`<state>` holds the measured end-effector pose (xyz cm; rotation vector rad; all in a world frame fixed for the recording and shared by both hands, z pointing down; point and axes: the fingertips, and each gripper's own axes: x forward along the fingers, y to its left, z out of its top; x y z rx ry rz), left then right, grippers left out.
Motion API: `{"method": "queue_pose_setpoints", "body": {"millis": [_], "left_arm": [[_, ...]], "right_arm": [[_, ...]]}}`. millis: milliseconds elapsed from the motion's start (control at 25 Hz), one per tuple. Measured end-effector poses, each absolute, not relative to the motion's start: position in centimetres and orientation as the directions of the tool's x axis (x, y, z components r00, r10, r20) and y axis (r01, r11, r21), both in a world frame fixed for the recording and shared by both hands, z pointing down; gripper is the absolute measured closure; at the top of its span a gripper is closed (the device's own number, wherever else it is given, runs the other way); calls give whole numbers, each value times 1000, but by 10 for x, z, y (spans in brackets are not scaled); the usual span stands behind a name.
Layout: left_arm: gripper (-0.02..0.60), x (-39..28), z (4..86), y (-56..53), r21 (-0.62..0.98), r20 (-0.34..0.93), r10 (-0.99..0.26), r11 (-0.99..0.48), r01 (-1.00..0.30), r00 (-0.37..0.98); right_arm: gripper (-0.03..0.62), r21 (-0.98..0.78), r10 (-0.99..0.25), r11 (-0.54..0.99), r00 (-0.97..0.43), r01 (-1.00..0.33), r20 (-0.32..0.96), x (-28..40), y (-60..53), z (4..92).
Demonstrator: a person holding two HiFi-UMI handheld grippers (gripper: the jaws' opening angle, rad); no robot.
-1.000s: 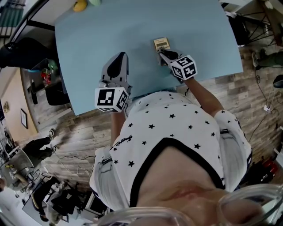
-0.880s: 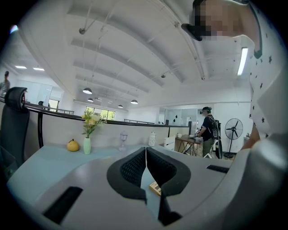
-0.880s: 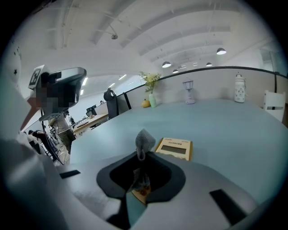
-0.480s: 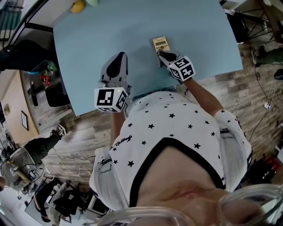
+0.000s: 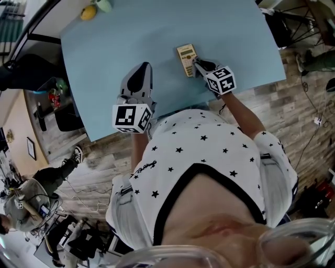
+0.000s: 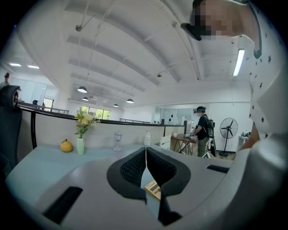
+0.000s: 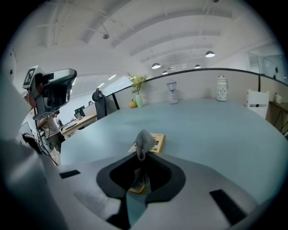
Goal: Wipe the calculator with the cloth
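A small tan calculator lies flat on the light blue table. My right gripper is at the calculator's near right corner, shut on a grey cloth. In the right gripper view the cloth sticks up from between the jaws, its tip over the near end of the calculator. My left gripper rests to the left, well apart from the calculator, shut with nothing in it. Part of the calculator shows low between the jaws in the left gripper view.
A green vase and a yellow fruit stand at the table's far left corner. The table's near edge runs just below both grippers. Beyond the table are wooden floor, chairs and other people.
My right gripper with the cloth has slid off the calculator's near end toward its right side, so more of the calculator shows. The left gripper has stayed put.
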<state>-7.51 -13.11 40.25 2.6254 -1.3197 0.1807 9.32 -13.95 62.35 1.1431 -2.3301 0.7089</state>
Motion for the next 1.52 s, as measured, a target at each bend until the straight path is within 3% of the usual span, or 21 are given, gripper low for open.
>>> {"method": "queue_pose_setpoints", "body": {"millis": [720, 1080, 1520], "left_arm": [[551, -59, 399, -128, 111, 194, -764, -606, -788, 615], [551, -65, 399, -122, 108, 200, -778, -587, -802, 596], [551, -78, 398, -129, 99, 195, -810, -544, -833, 553]], "right_arm": [[549, -263, -638, 448, -512, -854, 576, 125, -141, 619], [549, -318, -755, 489, -577, -812, 313, 107, -169, 516], [549, -290, -735, 623, -671, -726, 99, 79, -179, 429]]}}
